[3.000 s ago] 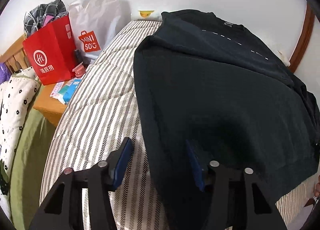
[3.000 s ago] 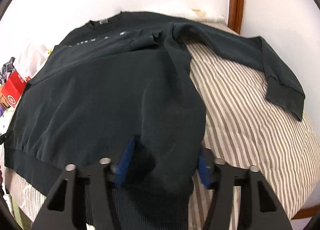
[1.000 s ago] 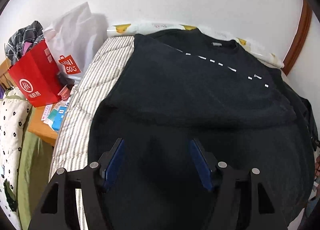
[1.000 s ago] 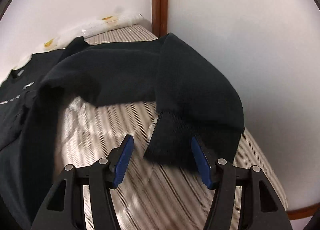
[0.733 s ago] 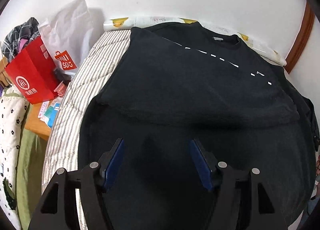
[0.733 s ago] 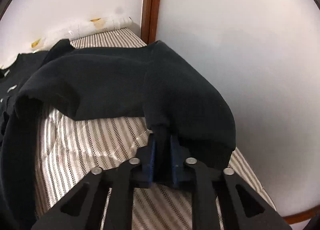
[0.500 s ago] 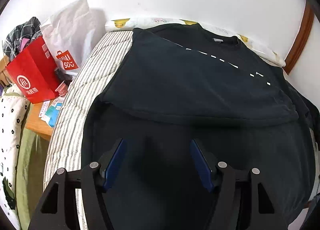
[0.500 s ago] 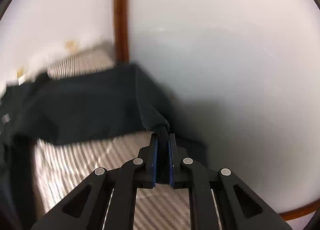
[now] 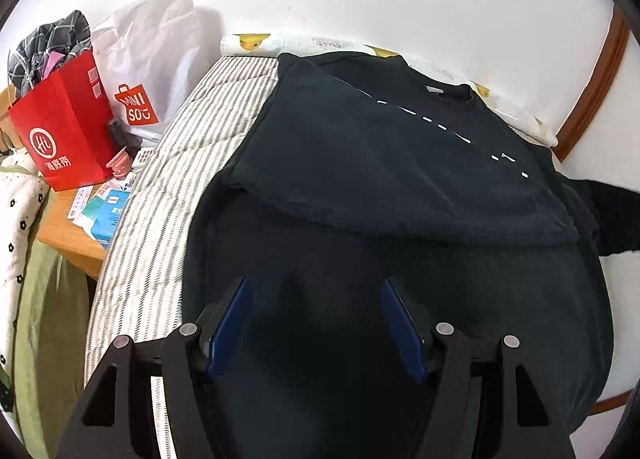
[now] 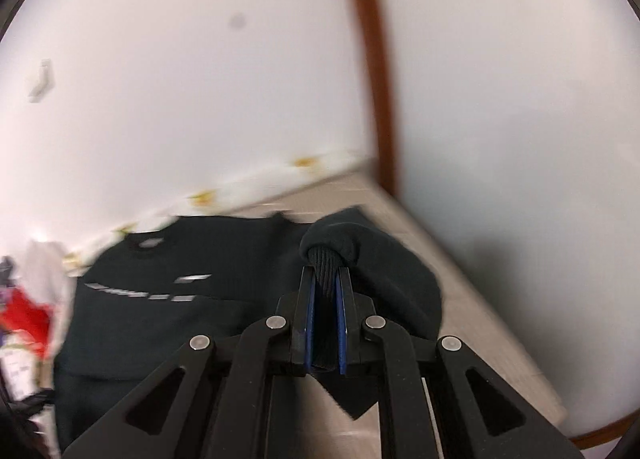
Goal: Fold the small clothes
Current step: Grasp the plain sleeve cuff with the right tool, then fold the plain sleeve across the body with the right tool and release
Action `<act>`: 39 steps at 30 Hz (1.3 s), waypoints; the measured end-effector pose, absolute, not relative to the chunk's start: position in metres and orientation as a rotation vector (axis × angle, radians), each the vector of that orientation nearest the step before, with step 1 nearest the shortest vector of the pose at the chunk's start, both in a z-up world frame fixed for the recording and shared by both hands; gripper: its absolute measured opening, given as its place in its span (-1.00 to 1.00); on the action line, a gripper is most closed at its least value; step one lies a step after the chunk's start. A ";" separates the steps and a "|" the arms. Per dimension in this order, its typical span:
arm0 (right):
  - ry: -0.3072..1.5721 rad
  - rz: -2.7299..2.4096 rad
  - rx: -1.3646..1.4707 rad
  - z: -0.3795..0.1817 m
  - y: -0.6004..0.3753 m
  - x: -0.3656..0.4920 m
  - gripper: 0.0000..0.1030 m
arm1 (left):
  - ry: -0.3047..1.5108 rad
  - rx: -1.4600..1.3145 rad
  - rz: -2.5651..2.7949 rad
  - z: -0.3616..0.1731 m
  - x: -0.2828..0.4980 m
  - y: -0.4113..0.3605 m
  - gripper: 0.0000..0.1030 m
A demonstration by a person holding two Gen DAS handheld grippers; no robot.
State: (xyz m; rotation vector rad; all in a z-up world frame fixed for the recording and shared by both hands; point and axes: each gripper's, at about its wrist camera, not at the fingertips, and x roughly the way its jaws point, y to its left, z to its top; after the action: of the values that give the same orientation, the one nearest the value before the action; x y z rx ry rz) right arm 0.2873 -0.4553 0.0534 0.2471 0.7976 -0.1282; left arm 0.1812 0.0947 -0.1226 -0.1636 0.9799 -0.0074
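A black sweatshirt (image 9: 392, 179) with a dashed white line across the chest lies on the striped bed (image 9: 176, 179), its left side folded over the body. My left gripper (image 9: 316, 323) is open and empty, low over the sweatshirt's lower part. My right gripper (image 10: 325, 279) is shut on the ribbed cuff (image 10: 325, 263) of the right sleeve (image 10: 392, 279) and holds it lifted above the bed. The sweatshirt's body (image 10: 168, 299) shows to the left in the right wrist view. The raised sleeve (image 9: 608, 215) shows at the right edge of the left wrist view.
A red paper bag (image 9: 64, 143) and a white Miniso bag (image 9: 148, 71) stand on a wooden side table (image 9: 68, 235) left of the bed. The white wall (image 10: 200, 79) and a brown wooden post (image 10: 372, 71) lie close behind the bed.
My right gripper closed on the right sleeve's cuff and lifted it up off the bed, swinging left towards the sweatshirt's body. My left gripper stayed open and nearly still.
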 end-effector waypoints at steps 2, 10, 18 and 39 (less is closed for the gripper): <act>0.806 -0.039 0.253 0.060 -0.412 0.300 -0.83 | 0.973 -0.176 -0.013 -0.123 0.178 0.104 0.25; 0.848 0.159 0.207 0.050 -0.268 0.331 -0.83 | 0.969 -0.212 -0.006 -0.127 0.172 0.139 0.25; 0.902 0.284 0.197 0.019 -0.185 0.366 -0.83 | 0.927 -0.187 -0.019 -0.121 0.172 0.150 0.26; 0.961 0.244 -0.041 -0.044 -0.233 0.337 -0.18 | 0.955 -0.145 -0.159 -0.119 0.245 0.069 0.27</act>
State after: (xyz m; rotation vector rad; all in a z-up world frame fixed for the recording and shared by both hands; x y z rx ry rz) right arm 0.3374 -0.2325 -0.0436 -0.0414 0.9614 0.2442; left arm 0.2447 0.0695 -0.1192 -0.1449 0.9553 -0.1593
